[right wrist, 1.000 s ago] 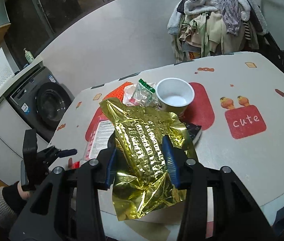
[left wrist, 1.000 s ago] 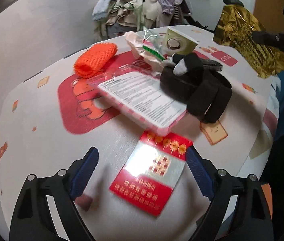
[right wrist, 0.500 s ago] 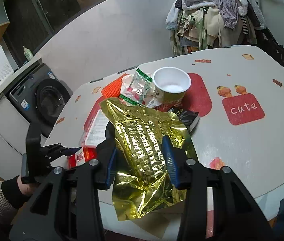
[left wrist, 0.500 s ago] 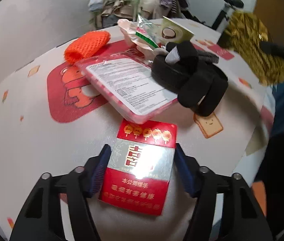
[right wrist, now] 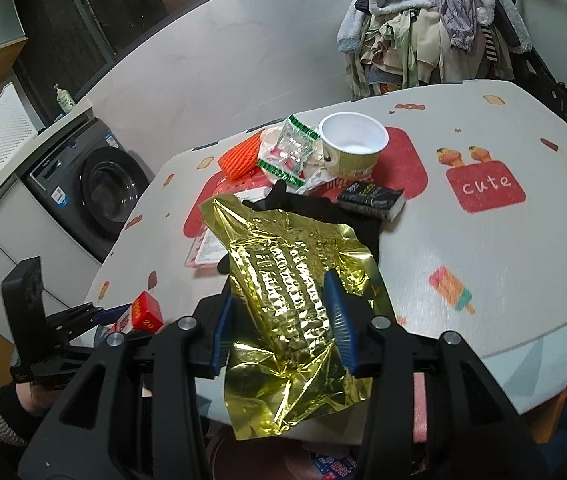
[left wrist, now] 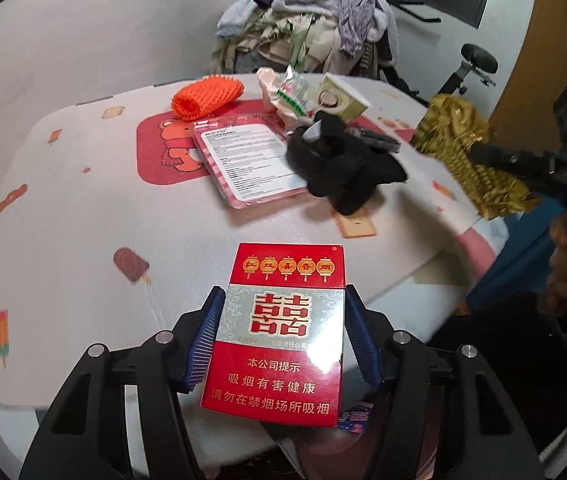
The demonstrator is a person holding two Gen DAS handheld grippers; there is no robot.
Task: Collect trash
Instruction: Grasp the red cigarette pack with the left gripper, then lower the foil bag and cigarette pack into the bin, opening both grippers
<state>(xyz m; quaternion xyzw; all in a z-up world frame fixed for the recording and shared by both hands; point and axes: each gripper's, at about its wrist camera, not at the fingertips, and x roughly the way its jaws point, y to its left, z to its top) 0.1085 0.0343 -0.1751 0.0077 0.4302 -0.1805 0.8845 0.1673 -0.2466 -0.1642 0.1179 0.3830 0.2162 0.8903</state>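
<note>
A red cigarette pack (left wrist: 283, 272) is pinched between the blue pads of my left gripper (left wrist: 281, 336), whose jaws are closing on it; it hangs above the near table edge. From the right wrist view, that same pack (right wrist: 145, 312) shows at the lower left. My right gripper (right wrist: 279, 308) is shut on a crumpled gold foil bag (right wrist: 283, 248), held over the table's front. On the table lie an orange foam net (left wrist: 207, 96), a pink labelled tray (left wrist: 247, 160), a black glove (left wrist: 343, 168), a paper cup (right wrist: 353, 142) and a clear wrapper (right wrist: 289, 148).
The table (left wrist: 83, 208) has a white cloth with cartoon prints. A dark small box (right wrist: 371, 198) lies beside the cup. A pile of clothes (right wrist: 431, 20) sits behind the table. A washing machine (right wrist: 99, 192) stands at the left wall.
My left gripper closed on the red pack, lifted it off the table and drew it back past the near edge. The right gripper drifted slightly with the gold bag still in it.
</note>
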